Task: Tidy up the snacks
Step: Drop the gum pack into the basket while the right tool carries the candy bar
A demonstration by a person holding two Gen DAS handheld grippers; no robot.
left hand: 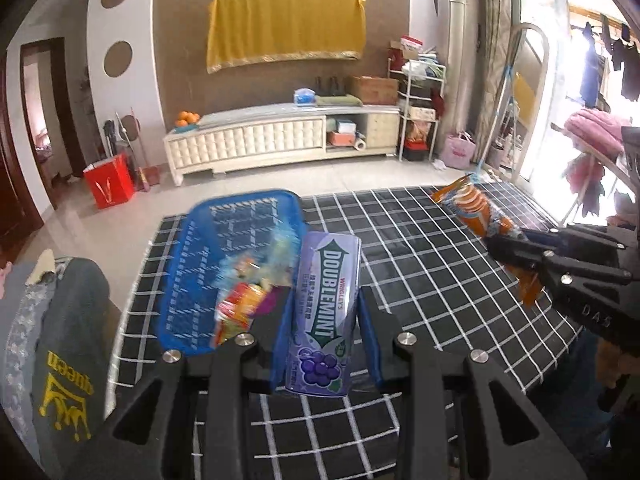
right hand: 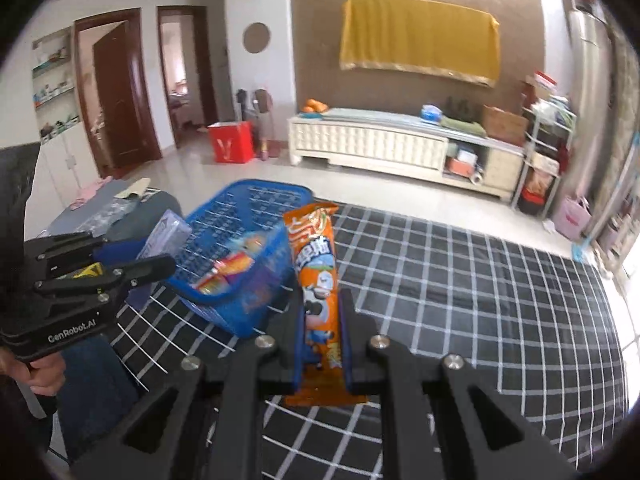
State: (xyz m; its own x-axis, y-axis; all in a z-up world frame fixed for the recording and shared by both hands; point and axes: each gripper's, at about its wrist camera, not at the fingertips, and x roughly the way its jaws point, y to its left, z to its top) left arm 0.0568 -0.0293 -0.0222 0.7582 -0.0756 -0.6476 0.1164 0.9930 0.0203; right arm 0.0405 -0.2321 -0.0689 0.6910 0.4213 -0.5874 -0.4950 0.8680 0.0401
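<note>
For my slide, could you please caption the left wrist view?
Left hand-held gripper holds a Doublemint pack beside the blue basket of snacks.

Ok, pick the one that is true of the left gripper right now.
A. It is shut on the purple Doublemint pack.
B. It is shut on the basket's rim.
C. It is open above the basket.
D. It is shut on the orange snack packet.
A: the left gripper has its blue fingers pressed on both sides of the purple Doublemint pack, beside the blue basket; the orange snack packet sits in the right gripper.
</note>
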